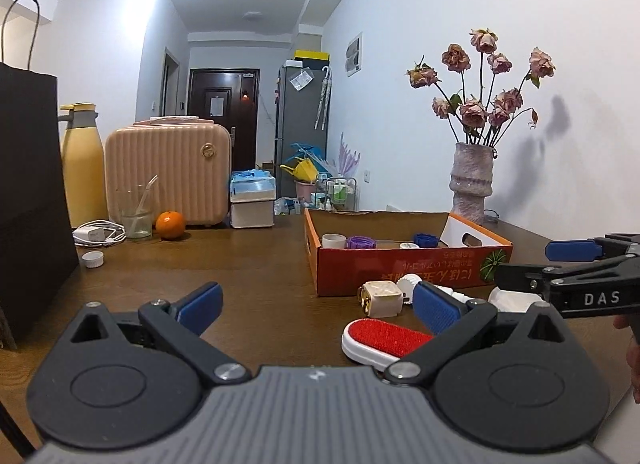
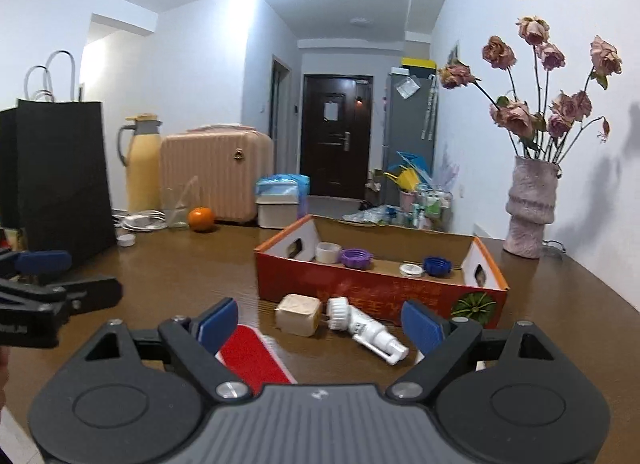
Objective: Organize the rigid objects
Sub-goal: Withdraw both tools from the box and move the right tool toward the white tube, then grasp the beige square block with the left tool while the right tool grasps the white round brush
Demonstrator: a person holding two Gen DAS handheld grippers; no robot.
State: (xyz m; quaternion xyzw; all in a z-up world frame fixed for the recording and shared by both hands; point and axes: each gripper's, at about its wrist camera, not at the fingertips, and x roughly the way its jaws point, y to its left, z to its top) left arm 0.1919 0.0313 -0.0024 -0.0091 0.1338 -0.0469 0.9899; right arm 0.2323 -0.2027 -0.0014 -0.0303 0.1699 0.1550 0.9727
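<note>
Both tools, left tool and right tool, stand spread, empty; the right should straddle the white bottle squarely before lifting it into the box.

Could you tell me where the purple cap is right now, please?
In both views the purple cap lies inside the orange box, toward its left end, beside a white ring.
</note>
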